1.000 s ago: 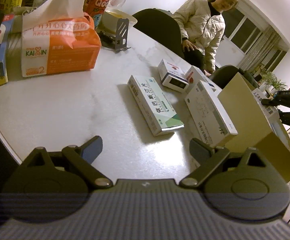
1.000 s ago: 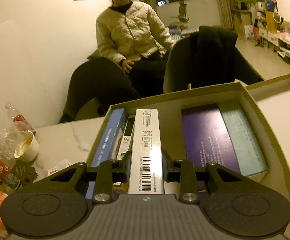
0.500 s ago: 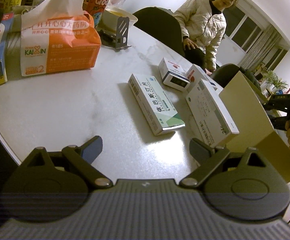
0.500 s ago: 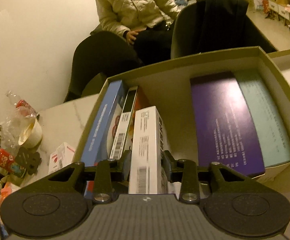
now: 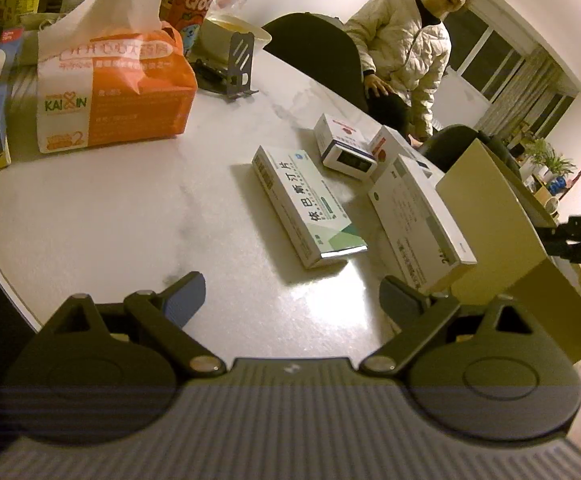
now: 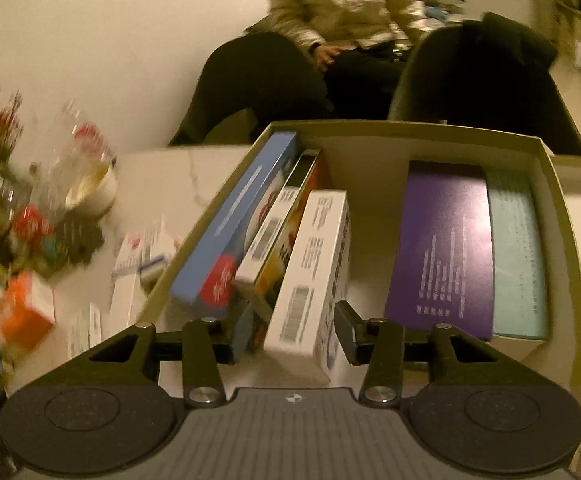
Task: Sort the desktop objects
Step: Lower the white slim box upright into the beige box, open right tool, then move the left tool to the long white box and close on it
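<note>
Your right gripper (image 6: 292, 334) is opening off the white box (image 6: 314, 276); it's light and stiff, so hold its long sides.

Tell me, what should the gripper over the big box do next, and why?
Probably back the right hand-held gripper up and out of the cardboard box. Its jaws are opening, with a gap at each side of the white box, which leans on the packs beside it inside. More packs wait on the table, like the green-and-white box.
</note>
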### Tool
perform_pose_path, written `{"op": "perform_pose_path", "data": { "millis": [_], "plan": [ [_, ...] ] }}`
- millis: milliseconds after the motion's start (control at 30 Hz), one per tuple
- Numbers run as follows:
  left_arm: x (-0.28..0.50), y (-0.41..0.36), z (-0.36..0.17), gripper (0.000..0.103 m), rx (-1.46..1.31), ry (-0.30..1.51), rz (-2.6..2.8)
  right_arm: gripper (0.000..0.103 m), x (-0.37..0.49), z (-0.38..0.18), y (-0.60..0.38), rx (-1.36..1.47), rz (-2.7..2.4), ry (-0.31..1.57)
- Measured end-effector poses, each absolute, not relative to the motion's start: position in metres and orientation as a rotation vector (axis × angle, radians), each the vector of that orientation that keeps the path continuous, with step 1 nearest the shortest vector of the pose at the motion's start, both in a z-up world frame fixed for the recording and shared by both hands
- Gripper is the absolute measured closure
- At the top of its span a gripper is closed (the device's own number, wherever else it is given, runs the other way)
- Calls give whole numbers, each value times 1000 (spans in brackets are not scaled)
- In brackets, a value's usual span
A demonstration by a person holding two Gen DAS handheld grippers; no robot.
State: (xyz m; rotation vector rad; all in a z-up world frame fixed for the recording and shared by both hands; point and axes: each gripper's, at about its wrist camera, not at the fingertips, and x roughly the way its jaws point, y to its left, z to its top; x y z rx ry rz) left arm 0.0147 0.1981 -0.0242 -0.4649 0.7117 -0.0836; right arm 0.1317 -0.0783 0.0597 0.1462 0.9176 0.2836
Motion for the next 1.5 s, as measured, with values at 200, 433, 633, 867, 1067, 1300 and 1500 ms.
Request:
{"op": "perform_pose_path", "data": {
  "millis": [200,433,633,867,1067,1300,1500],
  "plan": [
    [16,193,-24,8,-455,718,-95,56,121,52,-70,16,337,964],
    [16,191,-24,8,-450,719,-94,73,125,44,-56,-114,342,985],
    [18,192,-24,8,-448,724,-90,75,135,42,-42,-204,330,975],
    [18,194,-23,8,-452,723,-84,75,149,43,-31,-249,315,965],
    [19,194,-22,8,-451,719,-83,75,163,42,-30,-251,287,962],
    [19,193,-22,8,-447,720,-82,75,172,41,-30,-232,268,957],
    [18,190,-21,8,-440,722,-87,72,174,39,-30,-213,264,953]
  ]
}}
